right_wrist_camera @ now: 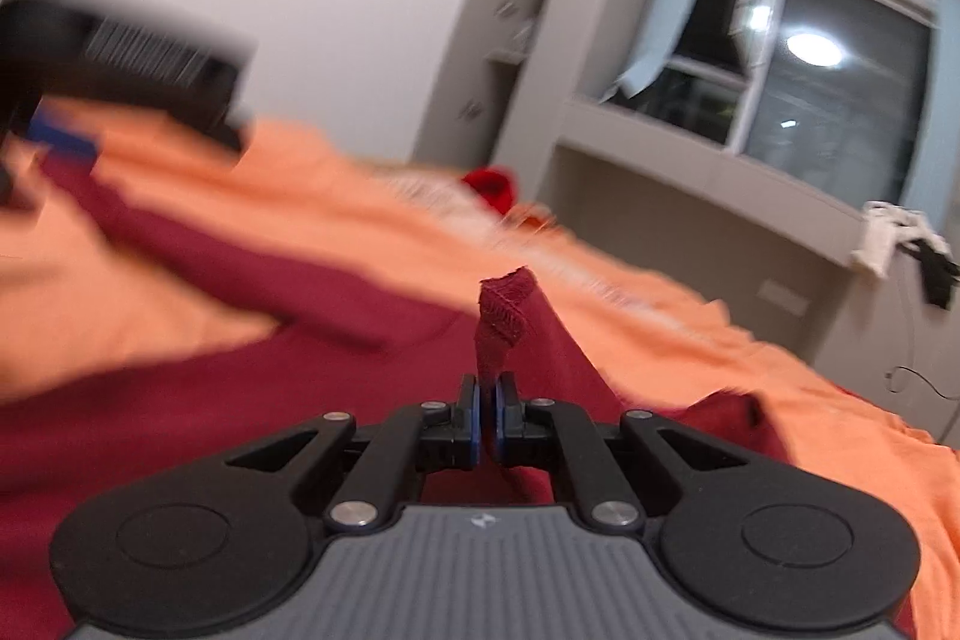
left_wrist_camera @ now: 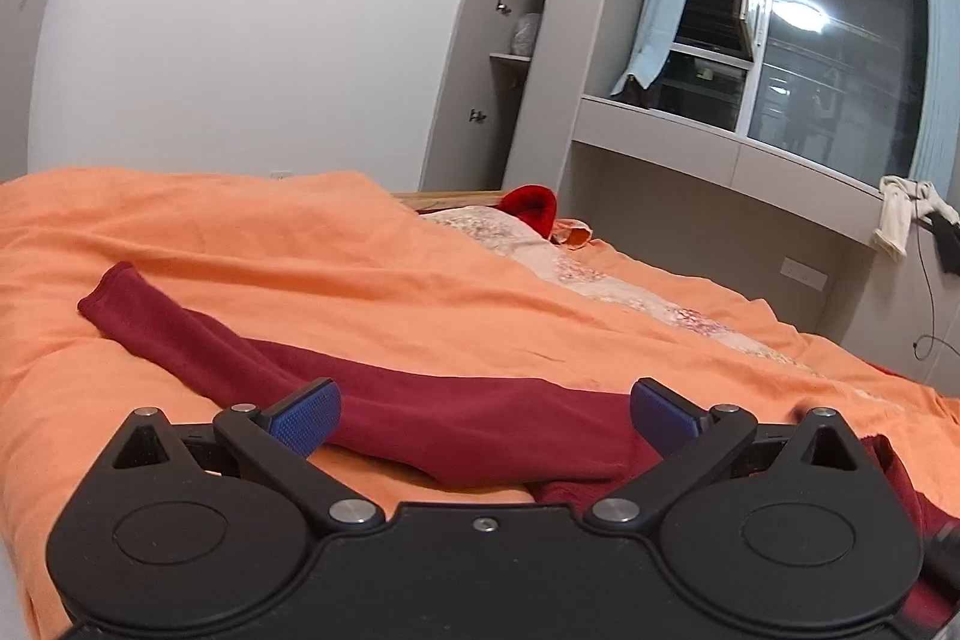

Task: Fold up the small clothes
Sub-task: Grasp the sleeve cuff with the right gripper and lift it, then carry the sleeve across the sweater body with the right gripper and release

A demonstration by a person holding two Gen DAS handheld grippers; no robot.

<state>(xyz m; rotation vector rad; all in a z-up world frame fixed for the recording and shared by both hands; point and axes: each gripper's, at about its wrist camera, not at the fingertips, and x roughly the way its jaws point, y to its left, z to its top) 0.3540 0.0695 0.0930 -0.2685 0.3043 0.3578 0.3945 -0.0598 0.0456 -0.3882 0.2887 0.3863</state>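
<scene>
My right gripper [right_wrist_camera: 487,409] has its jaws clamped on a hem fold of the maroon garment [right_wrist_camera: 240,400] on the bed [right_wrist_camera: 780,400], while my left gripper [left_wrist_camera: 485,415] jaws gape empty, sleeve [left_wrist_camera: 198,334] running ahead-left of them, so left is nearer.

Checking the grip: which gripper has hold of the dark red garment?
The right gripper: its fingers pinch the garment's hem. The left gripper is open, empty.
</scene>
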